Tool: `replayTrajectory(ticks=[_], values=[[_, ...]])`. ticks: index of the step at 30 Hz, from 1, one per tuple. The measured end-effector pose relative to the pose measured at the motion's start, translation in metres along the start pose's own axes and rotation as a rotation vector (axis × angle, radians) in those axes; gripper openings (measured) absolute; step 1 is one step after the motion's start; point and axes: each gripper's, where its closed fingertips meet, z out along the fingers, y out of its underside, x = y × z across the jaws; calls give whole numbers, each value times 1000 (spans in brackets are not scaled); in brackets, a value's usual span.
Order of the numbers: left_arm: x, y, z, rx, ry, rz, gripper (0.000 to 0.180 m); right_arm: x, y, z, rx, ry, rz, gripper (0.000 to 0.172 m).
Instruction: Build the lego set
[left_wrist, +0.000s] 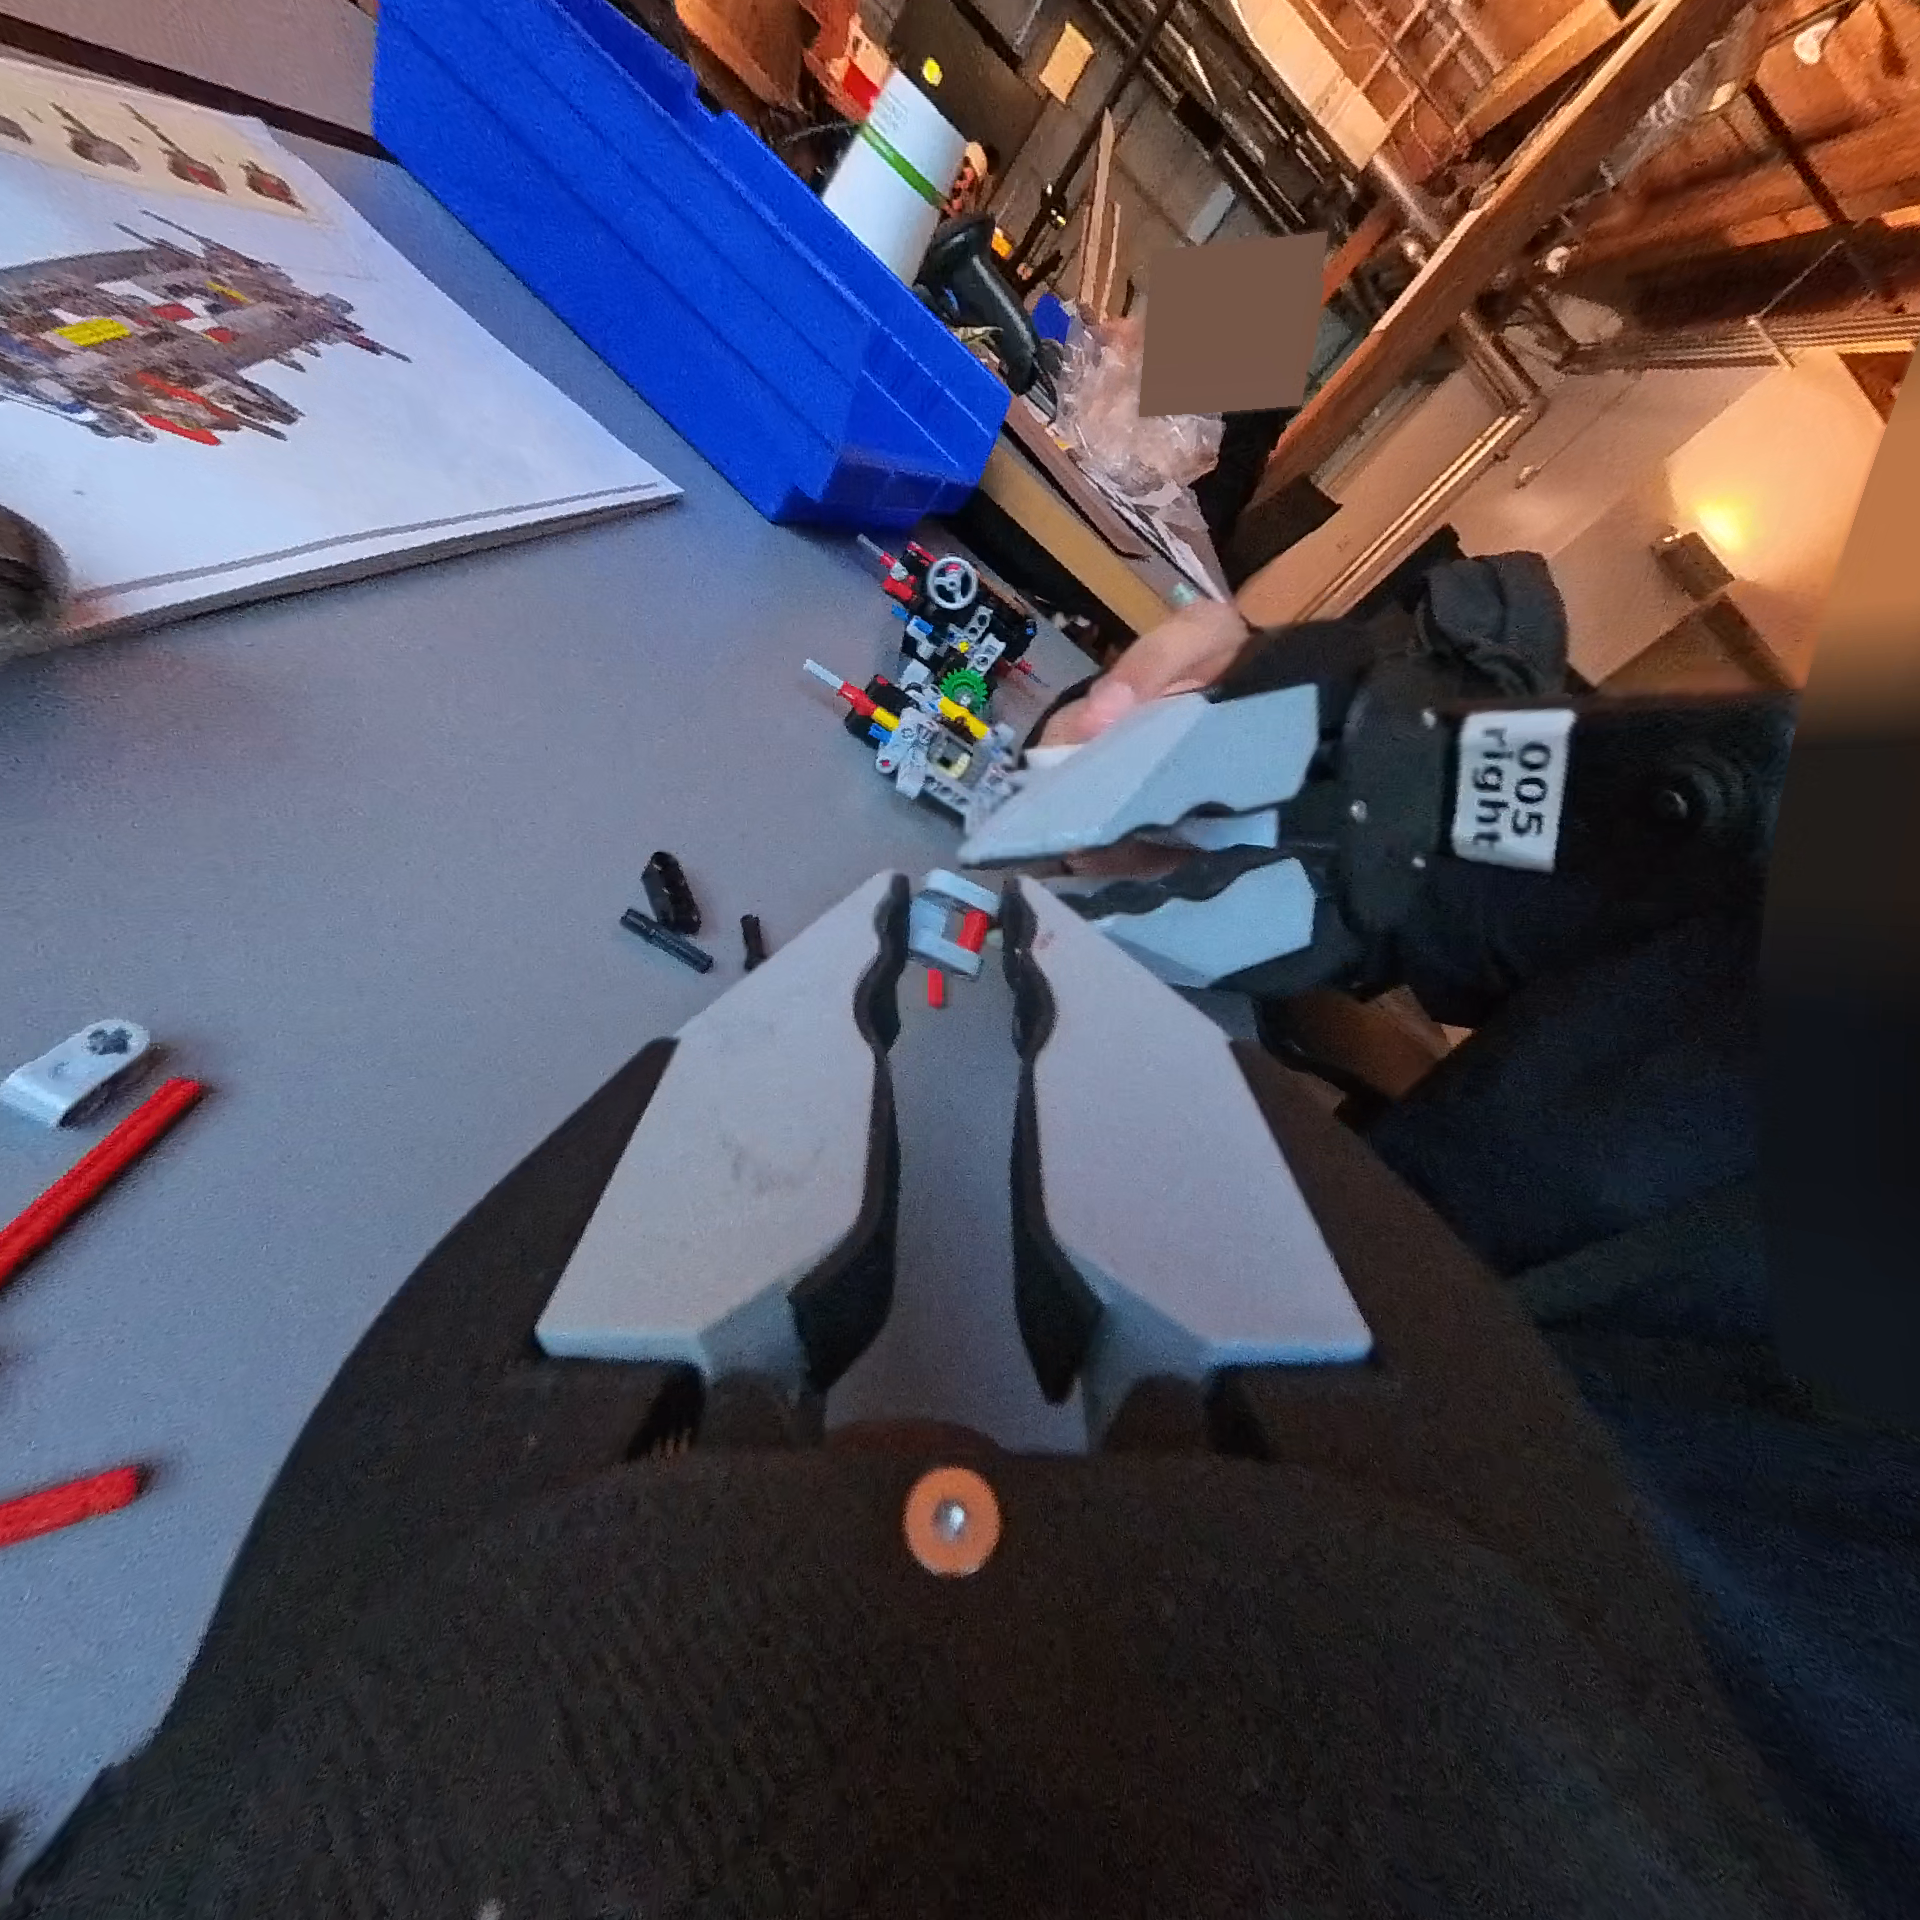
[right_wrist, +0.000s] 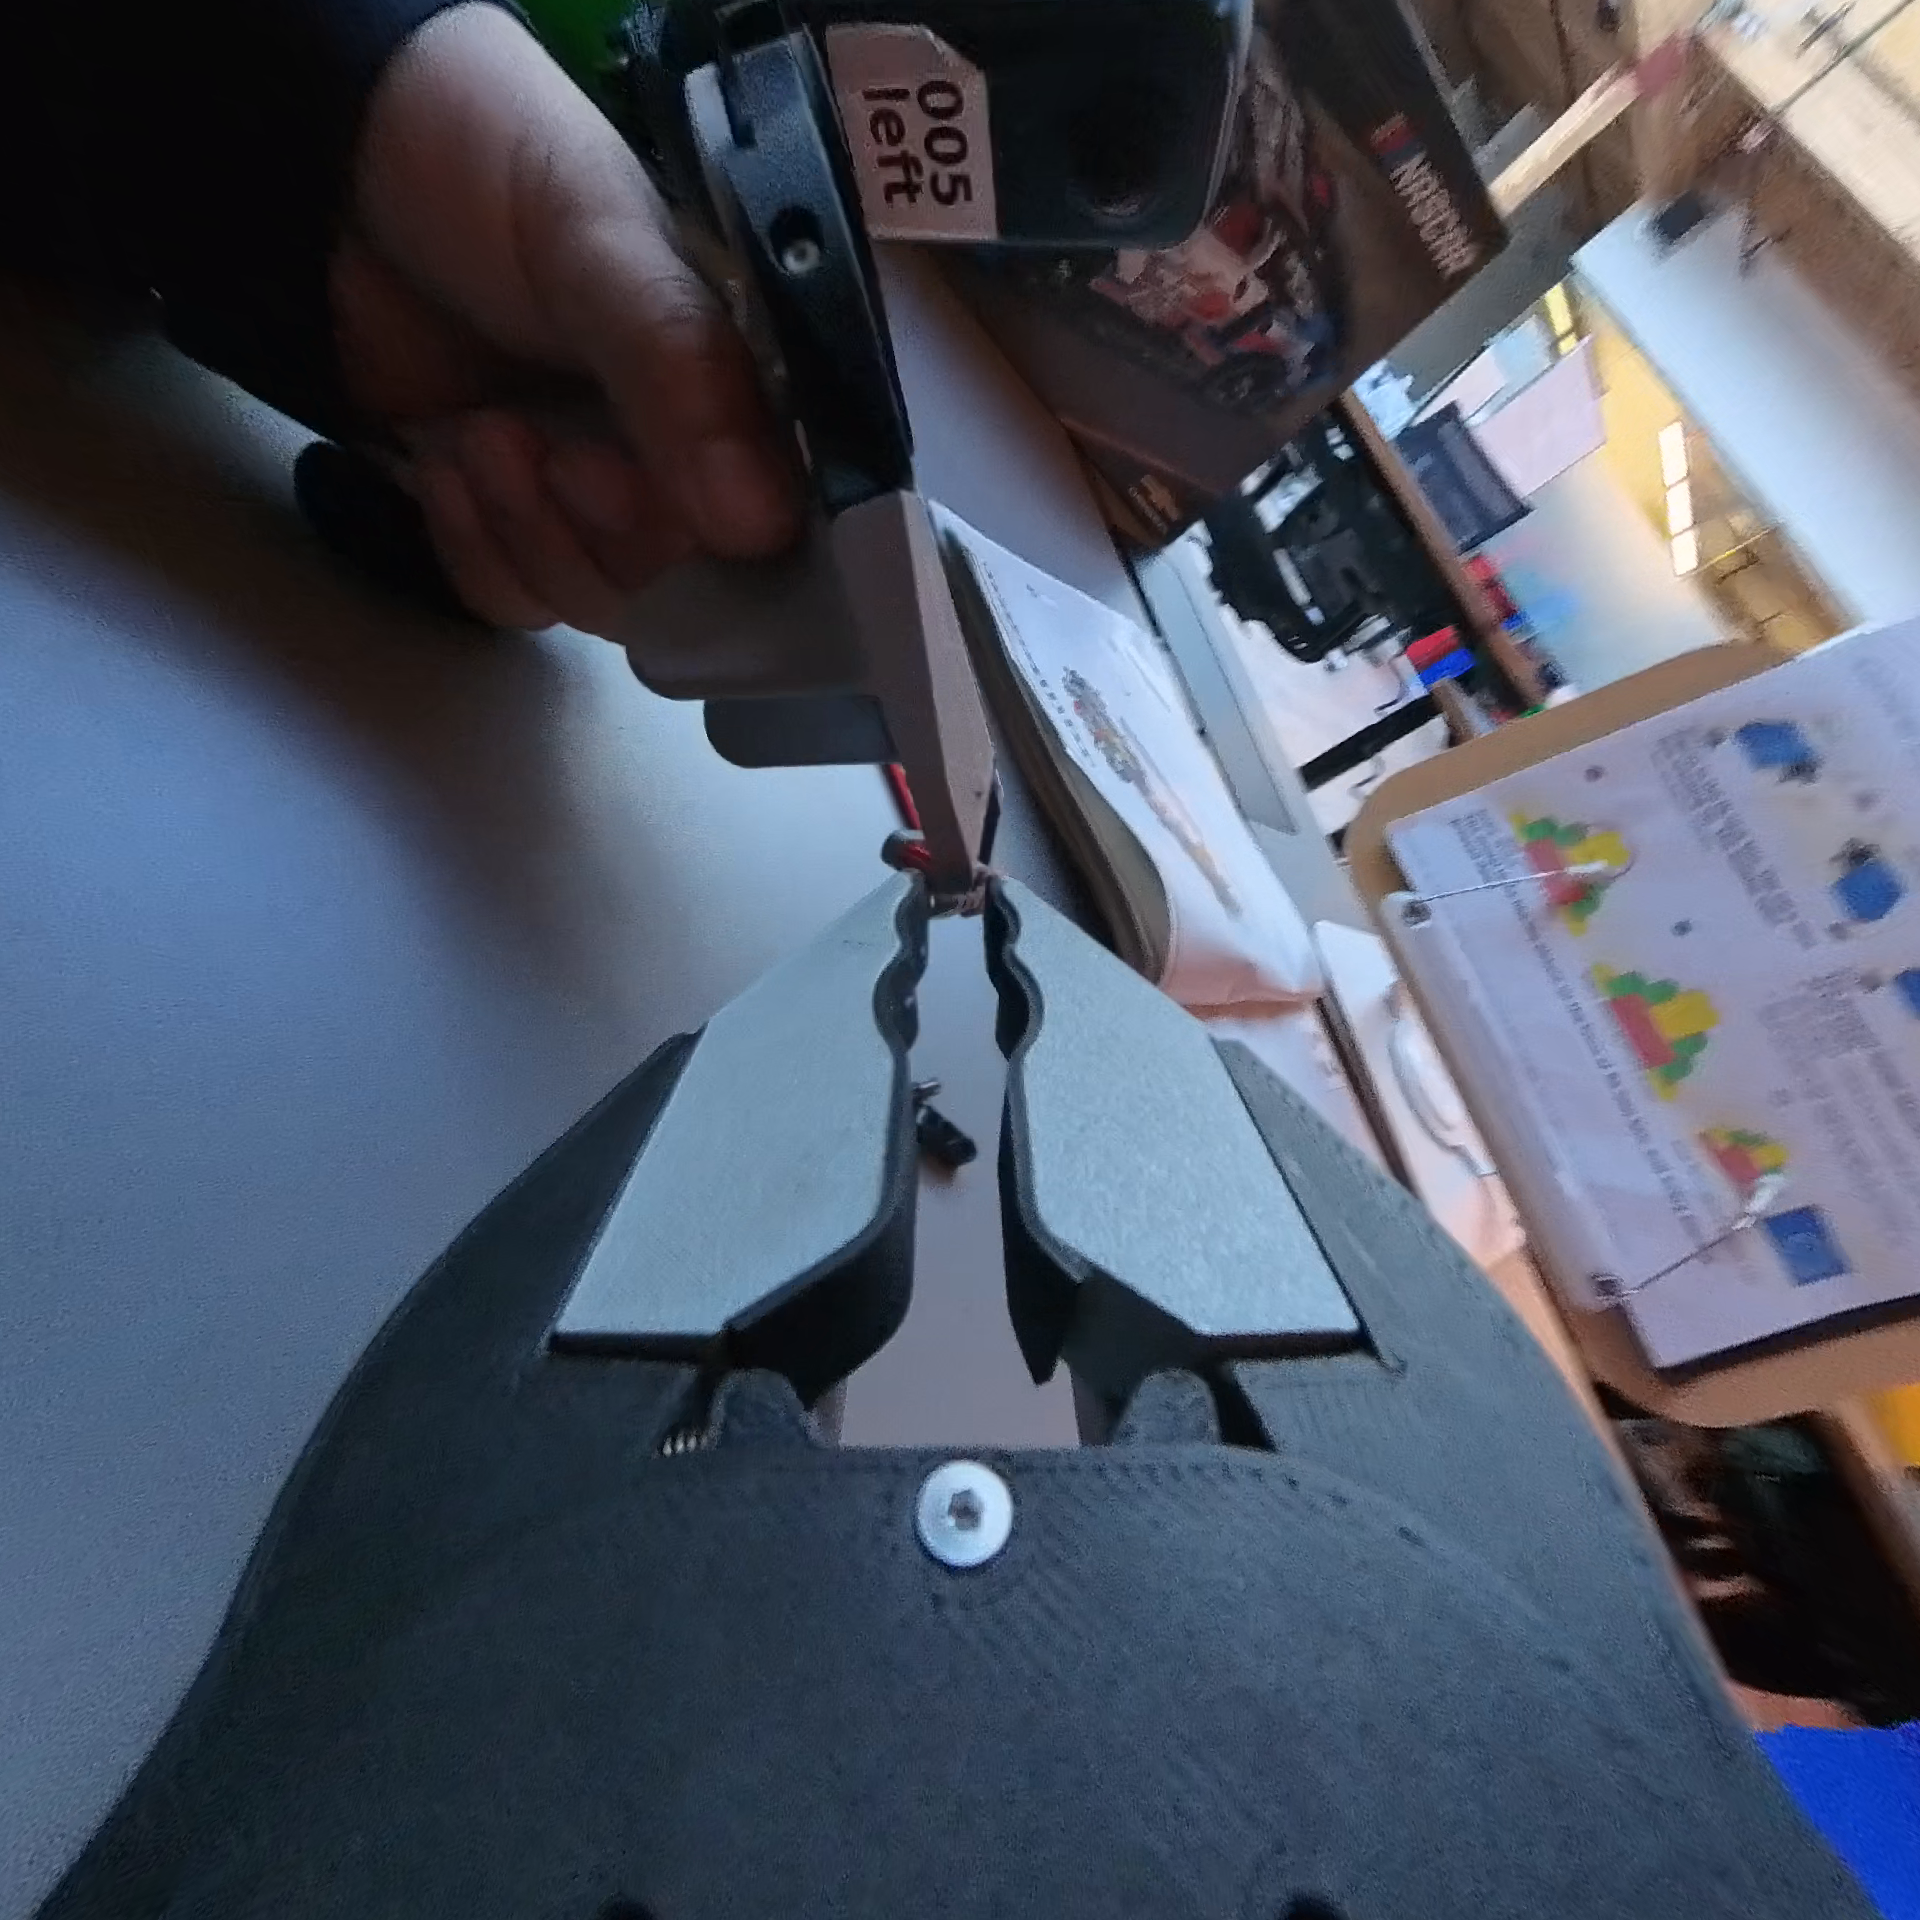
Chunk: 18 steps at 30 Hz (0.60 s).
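My left gripper (left_wrist: 951, 894) is shut on a small grey connector piece (left_wrist: 948, 923) with a short red axle (left_wrist: 938, 982) through it, held just above the grey table (left_wrist: 468, 790). My right gripper (right_wrist: 951, 896) meets it from the right. Its tips pinch the far end of the same grey piece (right_wrist: 951, 906), right at the tip of the left gripper's finger (right_wrist: 935, 727). The red axle (right_wrist: 899, 852) sticks out beside that finger. In the left wrist view the right gripper's upper finger (left_wrist: 1143, 779) lies just over the piece; its lower fingertip is hidden.
An open instruction booklet (left_wrist: 260, 364) and blue bins (left_wrist: 675, 260) lie at the far left. A partly built model (left_wrist: 945, 686), black pins (left_wrist: 670, 914), red axles (left_wrist: 94, 1174) and a loose grey connector (left_wrist: 78, 1070) lie on the table. A clipboard with printed sheets (right_wrist: 1714, 987) stands at the right.
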Motion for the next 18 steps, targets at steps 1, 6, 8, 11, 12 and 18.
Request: replayTrajectory(ticks=[1, 6, 8, 11, 12, 18], values=[[-1, -1, 0, 5, -2, -8, 16, 1, -2, 0, 5, 25, -37, 4], [-3, 2, 6, 10, 0, -52, 16, 0, 2, -2, 2, -6, -3, 4], [0, 0, 8, 27, 51, -104, 16, 2, 2, -5, 39, -51, 88, 3], [10, -1, 9, 33, 150, -165, 16, 2, -5, -12, 95, -88, 129, 3], [12, 1, 9, 24, 165, -163, 17, 0, -6, -13, 103, -93, 119, 3], [13, 4, 8, -11, 177, -136, 13, -4, -5, -15, 115, -114, 120, 3]])
